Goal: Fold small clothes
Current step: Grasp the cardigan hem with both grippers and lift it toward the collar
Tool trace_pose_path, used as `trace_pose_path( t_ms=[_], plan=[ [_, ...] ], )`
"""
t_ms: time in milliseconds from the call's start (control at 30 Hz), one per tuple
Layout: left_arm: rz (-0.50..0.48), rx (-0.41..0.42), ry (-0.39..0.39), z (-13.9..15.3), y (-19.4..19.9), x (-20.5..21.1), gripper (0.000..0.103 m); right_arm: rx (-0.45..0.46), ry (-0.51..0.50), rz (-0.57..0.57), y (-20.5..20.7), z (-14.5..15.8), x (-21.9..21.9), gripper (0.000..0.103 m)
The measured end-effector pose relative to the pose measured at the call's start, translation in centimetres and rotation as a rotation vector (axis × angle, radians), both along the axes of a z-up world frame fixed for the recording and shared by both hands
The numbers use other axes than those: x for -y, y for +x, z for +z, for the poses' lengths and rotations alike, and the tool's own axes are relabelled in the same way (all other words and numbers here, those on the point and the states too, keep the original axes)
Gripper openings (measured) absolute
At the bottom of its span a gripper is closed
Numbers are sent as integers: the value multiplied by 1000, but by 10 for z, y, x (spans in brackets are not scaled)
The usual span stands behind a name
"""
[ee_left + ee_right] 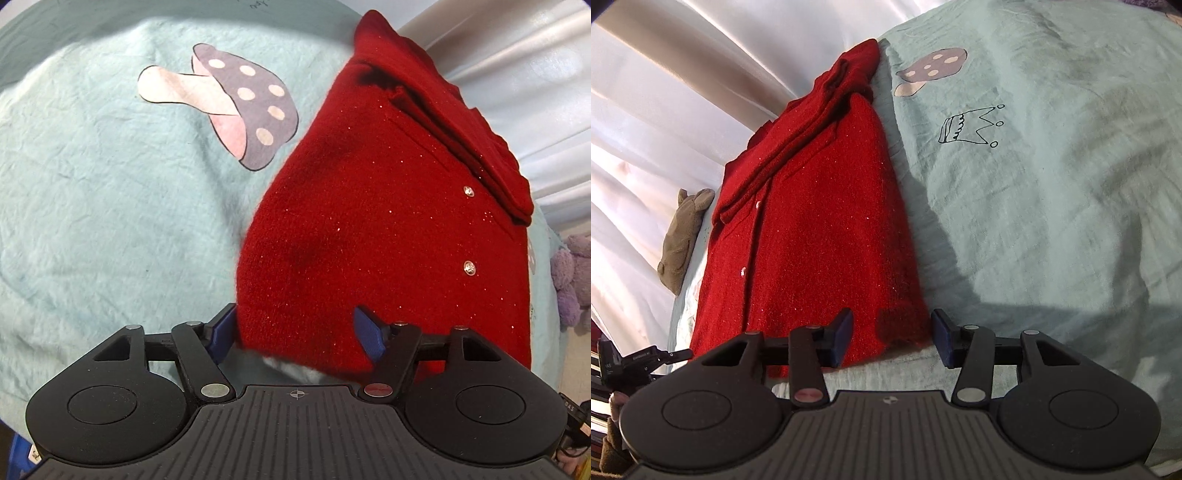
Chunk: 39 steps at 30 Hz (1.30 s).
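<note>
A small red glittery knit cardigan [373, 221] with pearly buttons lies on a light blue bedspread [92, 221], its sleeves folded in along the far side. It also shows in the right wrist view [820, 236]. My left gripper [295, 328] is open, its blue pads either side of the cardigan's near hem corner. My right gripper [892, 334] is open too, its pads straddling the other near hem corner. Neither pair of pads presses the fabric.
The bedspread [1052, 221] carries a mushroom print [225, 110] and a crown drawing [971, 125]. White curtains [665, 92] hang past the bed's far edge. A grey plush toy [683, 240] and a purple plush toy [570, 280] lie beside the cardigan.
</note>
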<state>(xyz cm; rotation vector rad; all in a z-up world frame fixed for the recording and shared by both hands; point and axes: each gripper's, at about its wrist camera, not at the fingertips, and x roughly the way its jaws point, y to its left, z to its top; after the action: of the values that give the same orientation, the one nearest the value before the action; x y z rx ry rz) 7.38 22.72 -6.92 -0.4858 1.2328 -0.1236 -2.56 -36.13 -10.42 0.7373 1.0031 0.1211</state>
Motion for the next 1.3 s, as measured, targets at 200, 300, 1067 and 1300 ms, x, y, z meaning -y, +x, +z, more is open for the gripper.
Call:
trace_pose_path(
  t_ms=[200, 300, 1067, 1300],
  plan=[
    [-73, -4, -12, -3, 4, 3, 50, 4, -2, 12, 5, -3, 1, 29],
    [-83, -6, -49, -4, 7, 2, 64, 0, -14, 21, 10, -4, 0, 34],
    [-177, 188, -369, 74, 57, 37, 25, 132, 126, 61, 61, 49, -7, 14],
    [-159, 262, -384, 105, 126, 55, 25, 205, 121, 46, 127, 73, -7, 14]
  ],
)
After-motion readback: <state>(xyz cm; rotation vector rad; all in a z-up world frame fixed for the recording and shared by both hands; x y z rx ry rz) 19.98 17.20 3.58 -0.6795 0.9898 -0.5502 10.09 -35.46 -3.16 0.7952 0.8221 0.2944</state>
